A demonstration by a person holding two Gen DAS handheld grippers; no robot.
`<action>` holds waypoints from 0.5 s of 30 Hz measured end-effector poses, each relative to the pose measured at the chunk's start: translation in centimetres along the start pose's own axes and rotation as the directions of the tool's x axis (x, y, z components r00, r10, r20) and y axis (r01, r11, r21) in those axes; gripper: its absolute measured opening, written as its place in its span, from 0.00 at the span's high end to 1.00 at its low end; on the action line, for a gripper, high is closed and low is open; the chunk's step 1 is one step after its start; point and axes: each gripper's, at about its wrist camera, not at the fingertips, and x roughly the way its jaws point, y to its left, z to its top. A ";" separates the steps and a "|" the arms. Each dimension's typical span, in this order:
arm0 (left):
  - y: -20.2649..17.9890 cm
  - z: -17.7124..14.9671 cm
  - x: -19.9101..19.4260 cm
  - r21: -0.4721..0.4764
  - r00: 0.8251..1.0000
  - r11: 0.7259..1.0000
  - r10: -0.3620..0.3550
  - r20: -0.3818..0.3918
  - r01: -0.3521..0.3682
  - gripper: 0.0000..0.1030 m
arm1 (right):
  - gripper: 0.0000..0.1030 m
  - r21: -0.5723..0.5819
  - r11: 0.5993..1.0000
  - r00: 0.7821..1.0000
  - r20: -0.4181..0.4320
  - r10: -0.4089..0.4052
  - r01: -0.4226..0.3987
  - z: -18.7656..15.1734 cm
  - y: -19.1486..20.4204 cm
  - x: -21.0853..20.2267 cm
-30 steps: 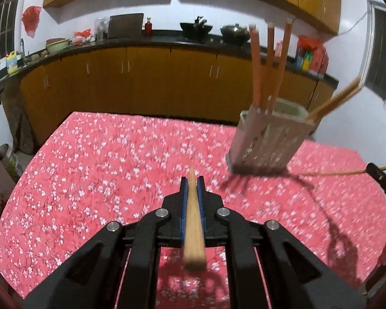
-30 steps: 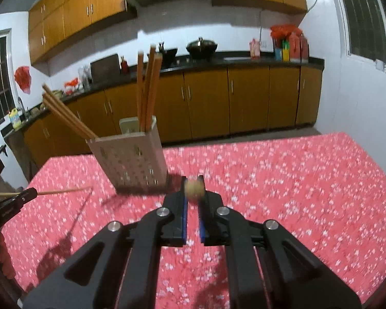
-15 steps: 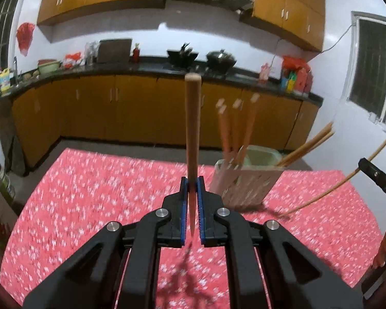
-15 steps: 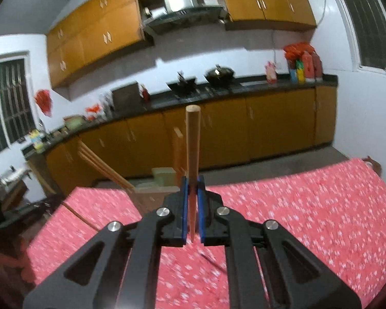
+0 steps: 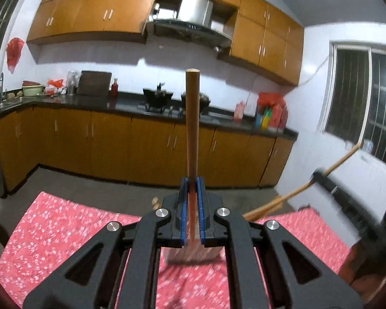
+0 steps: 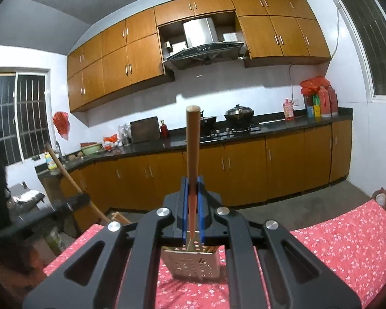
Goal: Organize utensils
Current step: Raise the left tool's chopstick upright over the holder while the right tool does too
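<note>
My left gripper (image 5: pixel 192 188) is shut on a wooden chopstick (image 5: pixel 192 128) that stands upright between the blue pads. Below it, blurred, sits the pale perforated utensil holder (image 5: pixel 193 255) on the red flowered tablecloth (image 5: pixel 64 226). My right gripper (image 6: pixel 192 188) is shut on a second chopstick (image 6: pixel 192 141), also upright, above the same holder (image 6: pixel 193 262). Each wrist view shows the other gripper: the right one (image 5: pixel 321 176) at the right edge of the left view, the left one (image 6: pixel 74 200) at the left edge of the right view. Other chopsticks (image 5: pixel 265 208) lean out of the holder.
Beyond the table's far edge is grey floor, then a run of orange cabinets under a dark counter (image 6: pixel 270 126) with pots and bottles. A small round object (image 6: pixel 382 198) stands past the table's right corner. Red cloth (image 6: pixel 347 237) stretches to the right of the holder.
Both grippers have risen and tipped upward, lifting their chopsticks from near the cloth to upright. The holder has slid from mid-view to under the fingers, and the table fills less of each view.
</note>
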 end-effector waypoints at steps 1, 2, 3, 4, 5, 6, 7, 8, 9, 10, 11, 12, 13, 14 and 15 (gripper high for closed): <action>-0.1 0.4 0.1 -0.008 1.000 1.000 0.005 0.024 -0.005 0.93 | 0.92 -0.003 1.000 1.000 -0.006 -0.004 0.004 -0.1 0.0 0.5; -0.3 0.6 0.2 -0.009 0.999 1.000 0.010 0.036 -0.010 0.93 | 0.92 -0.006 1.000 1.000 -0.015 -0.008 0.008 -0.3 -0.1 1.0; -0.3 0.7 0.4 -0.009 0.999 1.000 0.018 0.051 -0.018 0.93 | 0.92 -0.007 1.000 1.000 -0.025 -0.011 0.011 -0.6 -0.1 1.6; -0.5 0.8 0.7 -0.009 0.997 1.000 0.027 0.067 -0.027 0.93 | 0.92 -0.007 1.000 0.999 -0.033 -0.014 0.013 -0.8 -0.1 2.1; -0.6 0.8 1.1 -0.007 0.997 0.999 0.036 0.075 -0.036 0.93 | 0.92 -0.005 1.000 0.999 -0.044 -0.017 0.017 -1.0 -0.1 2.7; -0.6 0.8 1.5 -0.006 0.996 0.999 0.042 0.075 -0.041 0.93 | 0.92 -0.004 1.000 0.999 -0.051 -0.019 0.019 -1.2 -0.2 3.1; -0.6 0.5 2.2 -0.007 0.996 0.999 0.049 0.068 -0.049 0.93 | 0.92 -0.003 1.000 0.998 -0.059 -0.022 0.022 -1.4 -0.3 3.5; -0.7 0.4 2.5 -0.008 0.997 0.999 0.053 0.061 -0.052 0.93 | 0.92 -0.003 1.000 0.998 -0.066 -0.024 0.024 -1.5 -0.3 3.7; -0.6 0.2 3.0 -0.010 0.997 0.998 0.056 0.051 -0.055 0.93 | 0.92 -0.003 1.000 0.997 -0.076 -0.027 0.027 -1.7 -0.4 4.2; -0.5 -0.2 3.6 -0.012 0.997 0.998 0.061 0.039 -0.060 0.93 | 0.92 -0.004 1.000 0.996 -0.082 -0.029 0.029 -1.7 -0.5 4.5; -0.4 -0.6 4.1 -0.014 0.998 0.998 0.064 0.028 -0.064 0.93 | 0.92 -0.004 1.000 0.996 -0.089 -0.031 0.030 -1.9 -0.5 4.7; -0.4 -0.8 4.3 -0.016 0.998 0.998 0.063 0.020 -0.063 0.93 | 0.92 -0.003 1.000 0.995 -0.097 -0.031 0.031 -2.0 -0.6 5.1; -0.2 -1.1 4.7 -0.019 0.998 0.998 0.062 0.008 -0.061 0.93 | 0.92 -0.001 1.000 0.994 -0.103 -0.030 0.030 -2.1 -0.7 5.3; -0.1 -1.3 5.0 -0.020 0.998 0.998 0.061 0.002 -0.061 0.93 | 0.92 0.002 1.000 0.994 -0.108 -0.028 0.028 -2.3 -0.7 5.4; 0.1 -1.5 5.1 -0.019 0.998 0.998 0.061 -0.003 -0.061 0.93 | 0.92 0.004 1.000 0.993 -0.115 -0.026 0.026 -2.4 -0.8 5.6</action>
